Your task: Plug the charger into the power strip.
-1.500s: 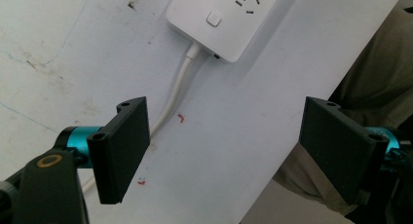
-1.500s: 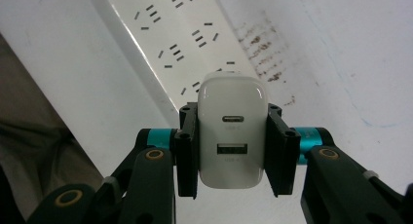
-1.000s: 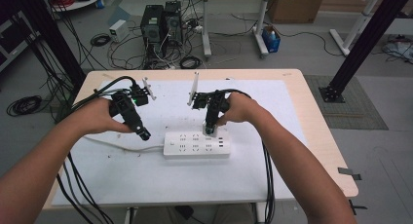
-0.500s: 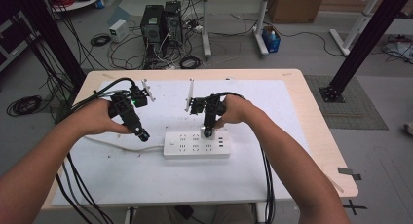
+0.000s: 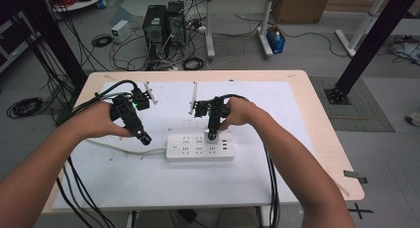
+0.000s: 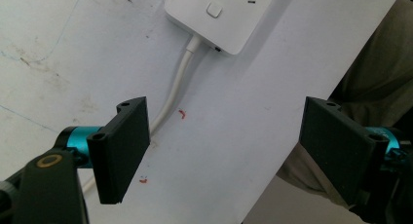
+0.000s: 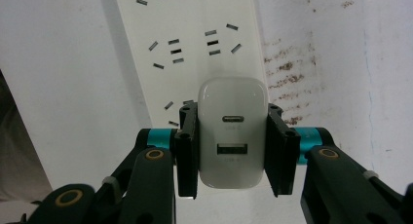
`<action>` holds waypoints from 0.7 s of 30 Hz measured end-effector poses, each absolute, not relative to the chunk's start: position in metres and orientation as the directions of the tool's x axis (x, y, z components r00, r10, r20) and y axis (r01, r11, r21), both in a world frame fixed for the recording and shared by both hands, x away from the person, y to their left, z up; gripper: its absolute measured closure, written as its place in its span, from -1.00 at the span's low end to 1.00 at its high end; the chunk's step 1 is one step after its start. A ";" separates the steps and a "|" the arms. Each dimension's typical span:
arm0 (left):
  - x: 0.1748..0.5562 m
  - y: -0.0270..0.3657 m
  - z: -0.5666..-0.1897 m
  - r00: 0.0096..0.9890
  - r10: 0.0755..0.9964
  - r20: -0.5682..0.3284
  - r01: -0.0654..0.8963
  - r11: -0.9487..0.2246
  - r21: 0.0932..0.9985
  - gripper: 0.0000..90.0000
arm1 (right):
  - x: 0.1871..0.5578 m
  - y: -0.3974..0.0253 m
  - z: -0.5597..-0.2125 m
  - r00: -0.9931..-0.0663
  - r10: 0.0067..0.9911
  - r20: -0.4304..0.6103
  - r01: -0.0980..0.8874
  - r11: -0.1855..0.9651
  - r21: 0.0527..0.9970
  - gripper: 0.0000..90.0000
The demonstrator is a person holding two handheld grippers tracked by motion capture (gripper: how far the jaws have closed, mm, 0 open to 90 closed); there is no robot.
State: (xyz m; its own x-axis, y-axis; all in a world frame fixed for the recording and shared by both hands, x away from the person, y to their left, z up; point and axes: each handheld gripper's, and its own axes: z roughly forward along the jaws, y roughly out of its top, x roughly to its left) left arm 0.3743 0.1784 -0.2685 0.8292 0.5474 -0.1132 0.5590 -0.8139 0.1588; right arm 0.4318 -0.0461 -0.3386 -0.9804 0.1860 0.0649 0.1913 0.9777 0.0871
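A white power strip (image 5: 199,147) lies near the middle of the white table top, its white cord (image 5: 119,149) trailing left. My right gripper (image 5: 212,134) points down onto the strip's right part. In the right gripper view its jaws are shut on a white USB charger (image 7: 233,131) sitting over the strip's sockets (image 7: 185,44). My left gripper (image 5: 143,138) hovers just left of the strip's cord end. Its jaws stand wide open with nothing between them in the left gripper view, above the cord (image 6: 175,90) and the strip's button end (image 6: 214,12).
The white sheet (image 5: 277,173) covers most of the wooden table (image 5: 322,134). Black cables (image 5: 74,188) trail from both grippers over the near edge. Beyond the far edge sit computer towers (image 5: 163,25) and loose floor cables.
My right gripper has shifted slightly left and down onto the power strip with the charger. The left gripper has barely moved.
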 end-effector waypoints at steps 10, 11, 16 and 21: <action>0.374 0.179 -0.268 0.828 0.549 -0.116 0.561 -0.812 0.159 -0.58 | 0.434 -0.048 -0.339 -0.987 0.146 0.067 0.152 0.984 0.096 0.39; 0.373 0.179 -0.269 0.826 0.551 -0.116 0.563 -0.811 0.161 -0.58 | 0.433 -0.046 -0.339 -0.990 0.129 0.059 0.134 0.987 0.092 0.39; 0.373 0.180 -0.269 0.825 0.553 -0.116 0.565 -0.811 0.154 -0.58 | 0.432 -0.044 -0.340 -0.995 0.088 0.046 0.092 0.992 0.086 0.40; 0.372 0.181 -0.269 0.825 0.555 -0.111 0.566 -0.809 0.160 -0.58 | 0.432 -0.045 -0.339 -0.996 0.075 0.048 0.079 0.993 0.084 0.39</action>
State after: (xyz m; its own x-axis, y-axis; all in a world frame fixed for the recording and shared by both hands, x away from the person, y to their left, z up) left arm 0.3724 0.1812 -0.2687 0.8246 0.5547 -0.1108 0.5657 -0.8090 0.1600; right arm 0.4320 -0.0452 -0.3394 -0.9960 0.0747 0.0483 0.0786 0.9933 0.0843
